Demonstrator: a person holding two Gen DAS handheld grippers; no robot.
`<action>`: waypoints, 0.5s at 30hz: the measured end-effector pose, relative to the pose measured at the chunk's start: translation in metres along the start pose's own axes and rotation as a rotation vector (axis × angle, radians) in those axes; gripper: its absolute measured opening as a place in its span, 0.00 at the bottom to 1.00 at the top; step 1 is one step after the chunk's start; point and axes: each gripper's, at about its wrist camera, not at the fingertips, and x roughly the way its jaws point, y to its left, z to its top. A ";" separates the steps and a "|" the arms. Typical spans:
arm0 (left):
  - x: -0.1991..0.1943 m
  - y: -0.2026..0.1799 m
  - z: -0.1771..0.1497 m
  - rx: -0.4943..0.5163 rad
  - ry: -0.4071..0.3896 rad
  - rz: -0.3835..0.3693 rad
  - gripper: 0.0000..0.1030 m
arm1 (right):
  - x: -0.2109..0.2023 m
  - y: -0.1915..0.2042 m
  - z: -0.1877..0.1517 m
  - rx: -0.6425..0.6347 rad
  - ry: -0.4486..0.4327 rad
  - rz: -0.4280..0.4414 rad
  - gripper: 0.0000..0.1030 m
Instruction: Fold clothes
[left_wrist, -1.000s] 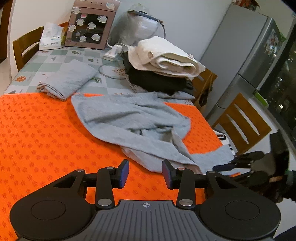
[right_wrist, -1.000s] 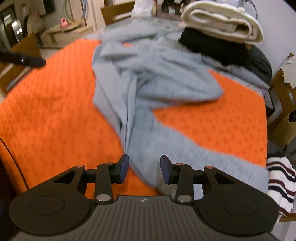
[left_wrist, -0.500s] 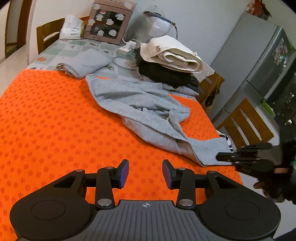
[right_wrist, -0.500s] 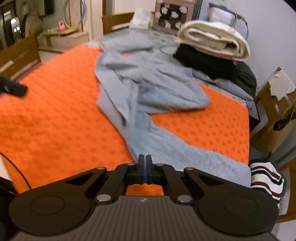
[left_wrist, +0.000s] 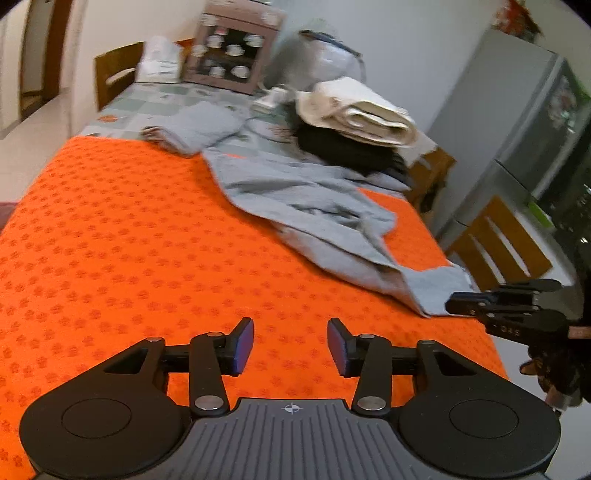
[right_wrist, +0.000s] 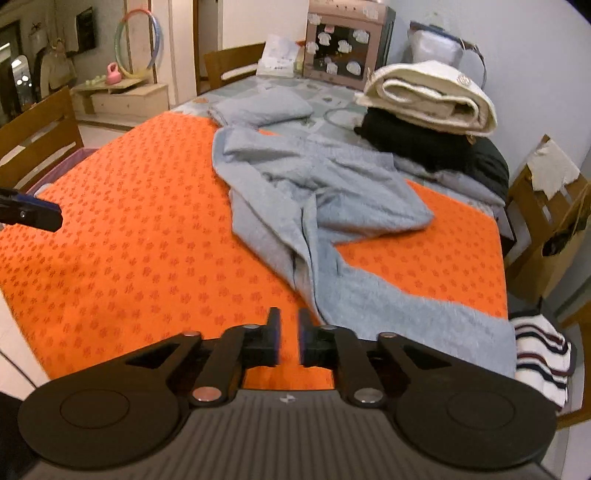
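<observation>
A crumpled grey garment (left_wrist: 314, 206) lies across the orange mat (left_wrist: 129, 258), one end reaching the mat's near right corner (right_wrist: 424, 317). My left gripper (left_wrist: 291, 332) hovers over bare mat to the left of that end. Its jaws are opening and nothing is between them. My right gripper (right_wrist: 288, 321) is just short of the garment's near end, its jaws a narrow gap apart and opening, with nothing between the pads. In the left wrist view the right gripper (left_wrist: 476, 306) points at the garment's corner from the right. One left finger (right_wrist: 29, 214) shows at the right wrist view's left edge.
A folded grey piece (left_wrist: 192, 127) lies behind the mat. A cream bundle (right_wrist: 428, 96) rests on dark clothes (right_wrist: 424, 147) at the back right. A striped cloth (right_wrist: 543, 354) hangs off the right edge. Wooden chairs (left_wrist: 495, 243) and a fridge (left_wrist: 517, 122) stand around the table.
The right jaws shut, then parted a little. The left jaws widened slightly. Both grippers drew back toward the near edge, and the garment's lower end now lies stretched toward the near right corner.
</observation>
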 end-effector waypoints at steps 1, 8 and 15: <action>0.003 0.004 0.004 -0.004 -0.006 0.019 0.48 | 0.004 0.001 0.003 -0.010 -0.005 0.000 0.19; 0.022 0.029 0.041 -0.035 -0.055 0.121 0.51 | 0.048 0.003 0.029 -0.170 -0.012 0.022 0.27; 0.043 0.055 0.082 -0.109 -0.084 0.118 0.57 | 0.091 0.015 0.040 -0.408 0.028 -0.003 0.29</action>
